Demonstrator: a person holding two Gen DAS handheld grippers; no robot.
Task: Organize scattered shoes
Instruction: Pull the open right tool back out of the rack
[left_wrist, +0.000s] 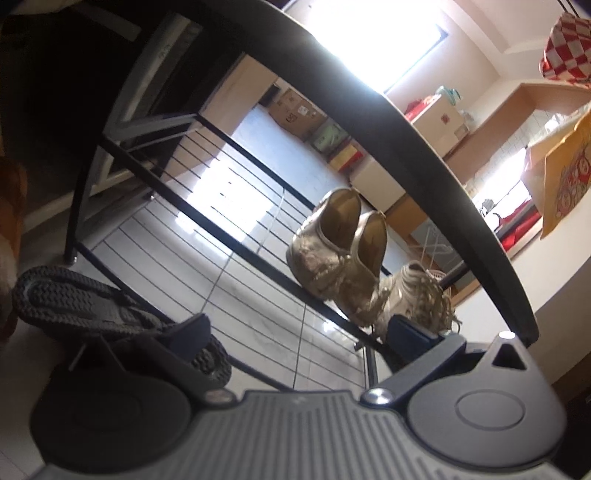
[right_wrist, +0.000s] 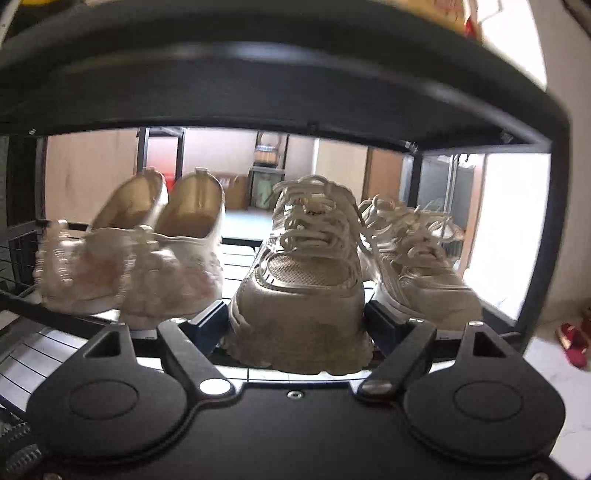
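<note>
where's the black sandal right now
In the left wrist view, the black sandal lies at lower left, against the left gripper, below the rack's wire shelf.

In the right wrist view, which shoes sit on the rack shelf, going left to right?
Left beaded slip-on → right beaded slip-on → near sneaker, between the right tongs → far sneaker.

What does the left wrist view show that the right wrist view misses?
Left wrist only: a black sandal beside the left gripper, and cardboard boxes on the floor beyond.
Right wrist only: the second sneaker, and the right gripper open around the nearer sneaker.
Both: the slip-on pair on the wire shoe rack.
</note>
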